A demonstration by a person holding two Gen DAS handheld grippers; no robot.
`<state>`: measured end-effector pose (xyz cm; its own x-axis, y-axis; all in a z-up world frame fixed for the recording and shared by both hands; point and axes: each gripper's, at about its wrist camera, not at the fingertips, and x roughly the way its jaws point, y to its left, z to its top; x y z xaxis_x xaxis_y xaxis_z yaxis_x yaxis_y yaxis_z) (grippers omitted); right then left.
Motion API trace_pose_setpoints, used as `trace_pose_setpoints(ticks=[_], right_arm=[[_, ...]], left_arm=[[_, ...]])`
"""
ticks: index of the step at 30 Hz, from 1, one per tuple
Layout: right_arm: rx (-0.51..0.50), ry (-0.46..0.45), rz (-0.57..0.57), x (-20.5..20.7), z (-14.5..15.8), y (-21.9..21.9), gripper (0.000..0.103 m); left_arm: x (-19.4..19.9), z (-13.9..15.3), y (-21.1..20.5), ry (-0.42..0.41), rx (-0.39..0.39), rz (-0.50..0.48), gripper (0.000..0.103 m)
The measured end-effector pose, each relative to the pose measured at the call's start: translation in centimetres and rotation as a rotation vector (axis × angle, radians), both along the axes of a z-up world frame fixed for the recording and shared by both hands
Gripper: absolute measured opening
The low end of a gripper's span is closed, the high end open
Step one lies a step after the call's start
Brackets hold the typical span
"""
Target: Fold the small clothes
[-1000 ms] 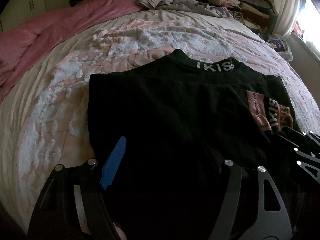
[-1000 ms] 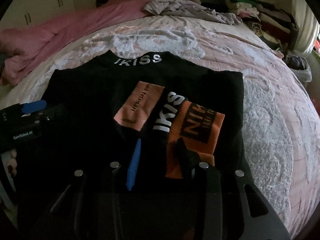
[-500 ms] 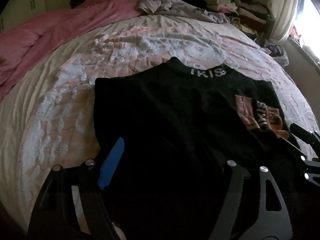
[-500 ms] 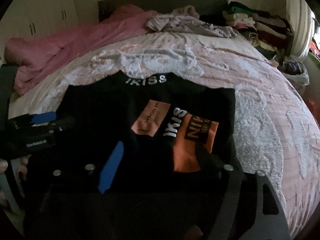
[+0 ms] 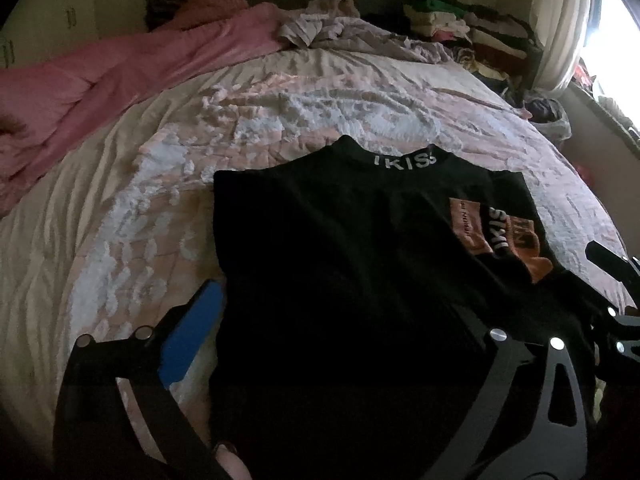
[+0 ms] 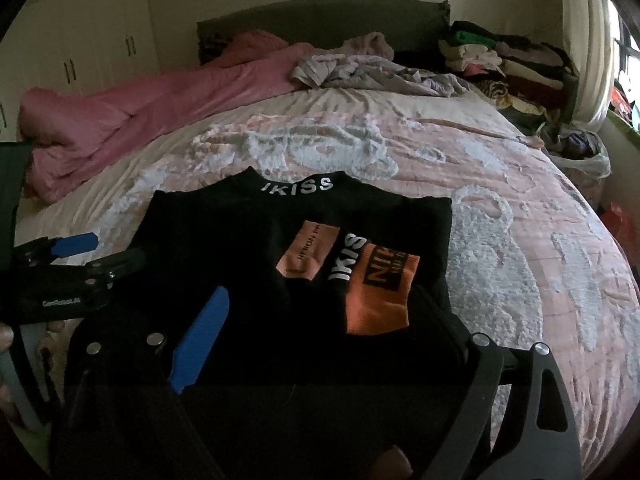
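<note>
With both my left gripper [image 5: 340,320] and right gripper [image 6: 332,332] opening and holding nothing, the black top [image 6: 248,248] lies flat on the bed [image 6: 520,240], sleeve folded across it, ready for folding.

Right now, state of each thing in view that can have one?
black top: flat on bed, sleeves folded in, collar away from the cameras, not held
orange cuff: lying on top's right front
left tongs: opening, nothing gripped
right tongs: opening, nothing gripped
pink duvet: bunched along far left
clothes stack: piled by headboard
</note>
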<state>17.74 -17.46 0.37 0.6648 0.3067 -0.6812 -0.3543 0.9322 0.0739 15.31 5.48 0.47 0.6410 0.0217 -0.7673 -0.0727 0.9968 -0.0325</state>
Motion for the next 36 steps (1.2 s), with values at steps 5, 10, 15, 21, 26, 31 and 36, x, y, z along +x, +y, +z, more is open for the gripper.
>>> trace_pose_setpoints(ticks=[5,10,15,21,26,31,36], right_arm=[[0.010,-0.010,0.017,-1.4,1.0,-0.3,0.090],[0.024,-0.015,0.027,-2.8,1.9,-0.8,0.090],[0.034,-0.020,0.035,-4.5,2.6,-1.5,0.090],[0.054,-0.028,0.037,-6.1,3.5,-2.7,0.090],[0.064,-0.041,0.029,-7.4,4.2,-3.6,0.096],[0.058,-0.051,0.019,-8.7,4.7,-4.5,0.097],[0.059,-0.054,0.010,-9.7,4.8,-5.2,0.097]], left_arm=[[-1.3,0.8,0.3,-0.018,0.009,0.008,0.093],[-2.6,1.3,0.5,-0.029,0.010,0.013,0.093],[-4.0,1.8,0.7,-0.037,0.015,0.020,0.093],[-5.7,2.5,0.6,-0.051,0.020,0.020,0.093],[-6.9,3.1,0.5,-0.061,0.017,0.021,0.093],[-8.1,3.4,0.7,-0.067,0.022,0.020,0.093],[-9.0,3.4,1.1,-0.066,0.021,0.020,0.093]])
